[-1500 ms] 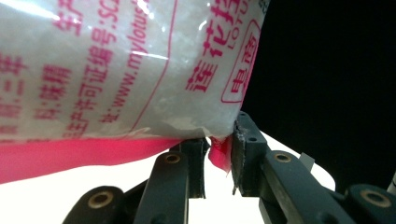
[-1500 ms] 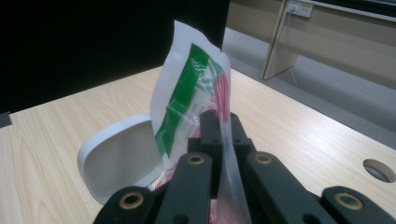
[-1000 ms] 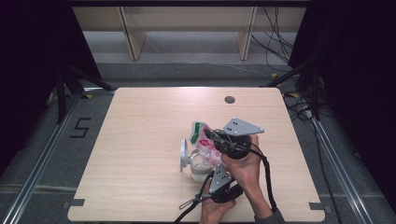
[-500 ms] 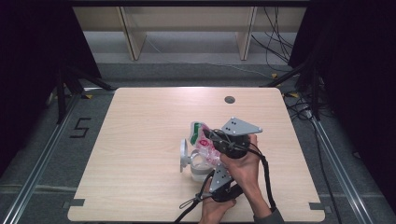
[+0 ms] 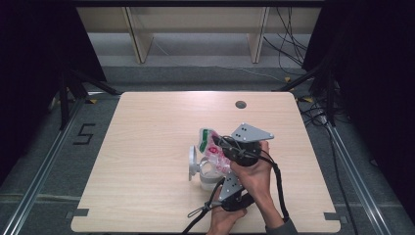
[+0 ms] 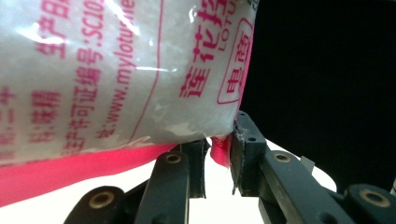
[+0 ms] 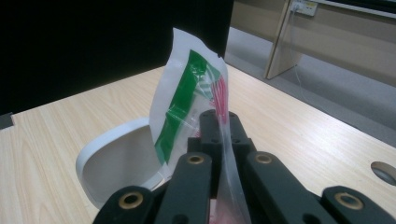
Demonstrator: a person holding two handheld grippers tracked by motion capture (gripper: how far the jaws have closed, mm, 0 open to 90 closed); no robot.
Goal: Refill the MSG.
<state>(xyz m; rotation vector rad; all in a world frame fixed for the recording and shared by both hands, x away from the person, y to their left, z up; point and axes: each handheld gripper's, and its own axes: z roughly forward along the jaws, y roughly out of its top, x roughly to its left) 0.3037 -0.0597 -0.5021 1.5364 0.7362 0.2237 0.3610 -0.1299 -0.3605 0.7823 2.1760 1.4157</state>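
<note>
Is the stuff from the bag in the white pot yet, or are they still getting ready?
Still getting ready, it seems. Done: the white pot's lid is flipped open, and the bag is held up over the white pot. In hand: the right gripper pinches the bag's top, and the left gripper pinches its pink bottom corner. Left: the bag looks full of white grains, and I see none falling.
</note>
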